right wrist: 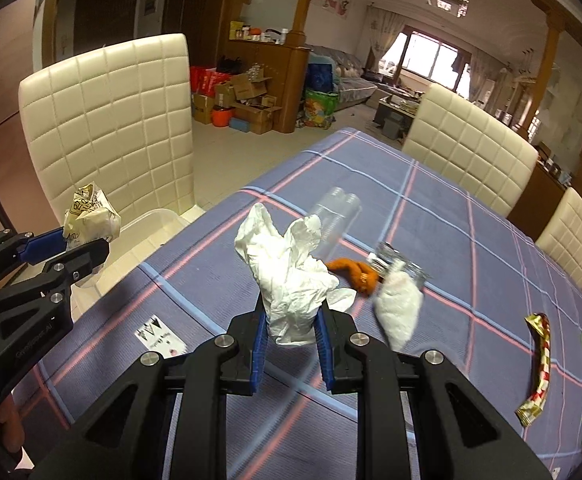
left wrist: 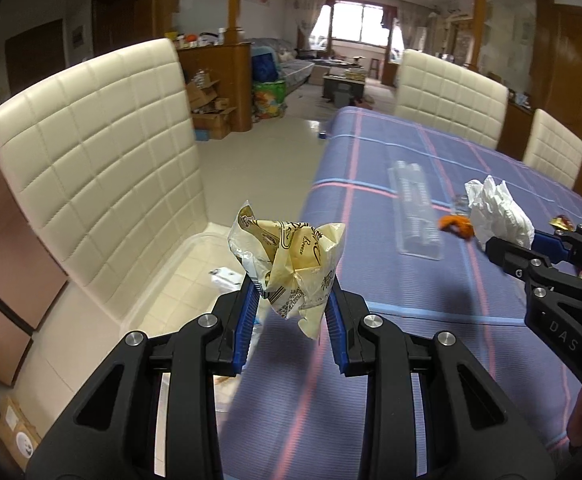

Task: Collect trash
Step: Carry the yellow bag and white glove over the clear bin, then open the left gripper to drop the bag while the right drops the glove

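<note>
Three cream chairs (right wrist: 107, 120), two wrappers (right wrist: 537, 368), one tissue (right wrist: 291, 276), perhaps one clear tray (left wrist: 415, 208).

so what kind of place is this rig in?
Most likely a home's dining area, open to a living room: a table under a plaid cloth, cream padded dining chairs around it, and a sofa by the far window.

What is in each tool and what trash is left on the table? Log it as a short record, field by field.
left tool: shut on a crumpled yellow wrapper, held past the table edge
right tool: shut on a crumpled white tissue, held over the table
table: blue plaid cloth
still on table: clear plastic tray, orange peel, white plastic bag, red and gold wrapper
beside table: clear bin by a cream chair
</note>
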